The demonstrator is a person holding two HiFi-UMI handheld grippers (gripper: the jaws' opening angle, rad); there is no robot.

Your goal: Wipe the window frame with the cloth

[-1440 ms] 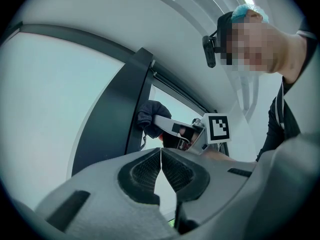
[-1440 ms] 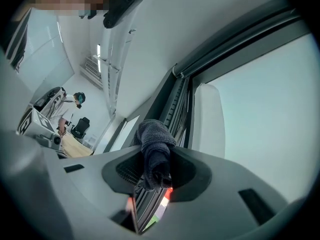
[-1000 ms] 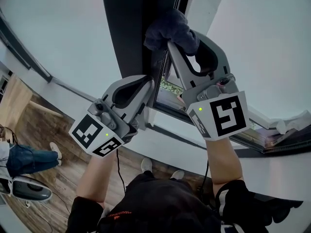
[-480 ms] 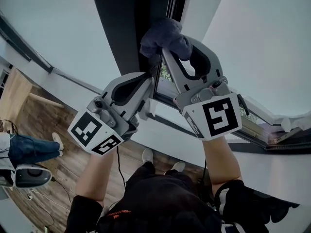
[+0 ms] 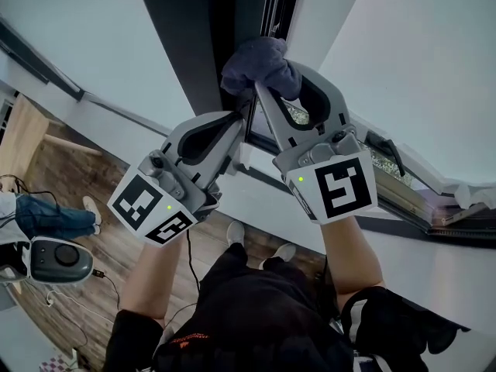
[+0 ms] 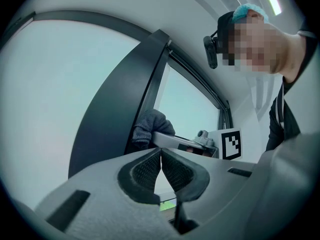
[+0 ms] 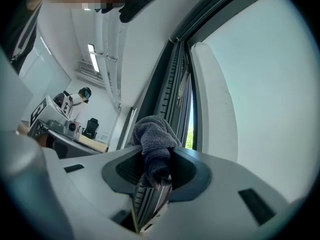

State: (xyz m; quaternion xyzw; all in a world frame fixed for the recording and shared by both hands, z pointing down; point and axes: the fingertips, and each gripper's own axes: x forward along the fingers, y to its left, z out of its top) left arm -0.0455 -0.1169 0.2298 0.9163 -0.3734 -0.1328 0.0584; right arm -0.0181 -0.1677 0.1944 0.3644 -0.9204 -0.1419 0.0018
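Observation:
A dark grey-blue cloth [image 5: 260,64] is pressed against the dark window frame [image 5: 203,45], held in my right gripper [image 5: 267,80]. In the right gripper view the cloth [image 7: 155,144] bulges out between the pads, and the frame's channel [image 7: 172,91] runs up behind it. My left gripper [image 5: 242,124] sits just below and left of the cloth, close to the frame, its jaws shut with nothing between them. From the left gripper view the shut pads [image 6: 161,170] point at the frame [image 6: 117,119], and the cloth [image 6: 150,129] shows beyond them.
A white open sash [image 5: 403,60] stands to the right of the frame, with greenery visible through the gap. Wooden floor [image 5: 85,239] lies below at left, with a grey device [image 5: 50,260] and a person's legs [image 5: 46,217]. Another person [image 7: 75,100] stands far back.
The cloth and right gripper have slid slightly down and left along the frame. The left gripper has kept its place beside them.

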